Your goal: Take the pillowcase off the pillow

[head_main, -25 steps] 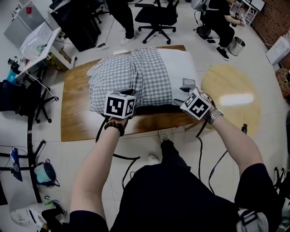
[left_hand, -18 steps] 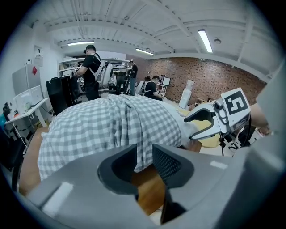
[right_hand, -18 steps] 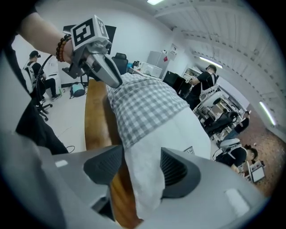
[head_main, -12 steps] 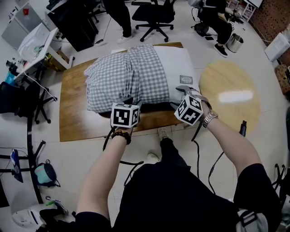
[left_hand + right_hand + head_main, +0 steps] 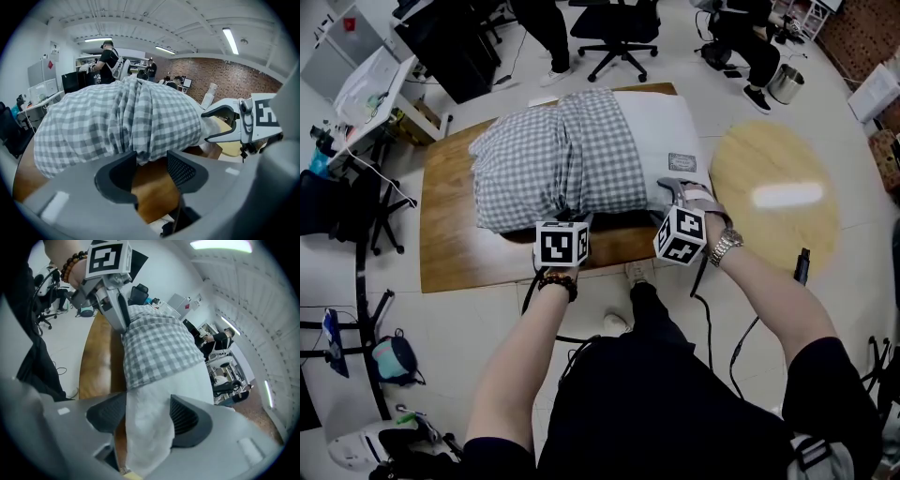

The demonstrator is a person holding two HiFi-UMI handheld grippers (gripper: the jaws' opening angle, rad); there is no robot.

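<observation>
Table (image 5: 448, 246): a wooden top. The pillow lies across it, from left to right.
Pillowcase (image 5: 546, 161): grey checked cloth. It covers only the left part of the pillow, with folds bunched up at its right end.
Your left gripper (image 5: 152, 156): it is at the near edge of the pillowcase. Its jaws have just been opening and stand well apart. The hem dips between the tips, but the pads do not press it.
Pillow (image 5: 667, 124): white, bare on its right part, with a small label (image 5: 682, 162) near the near side.
Your right gripper (image 5: 148, 401): it is at the near right corner of the pillow. Its jaws have just been opening and are wide. The white corner sits between them, not squeezed.
Round table (image 5: 773, 202): light wood, to the right of the first table.
</observation>
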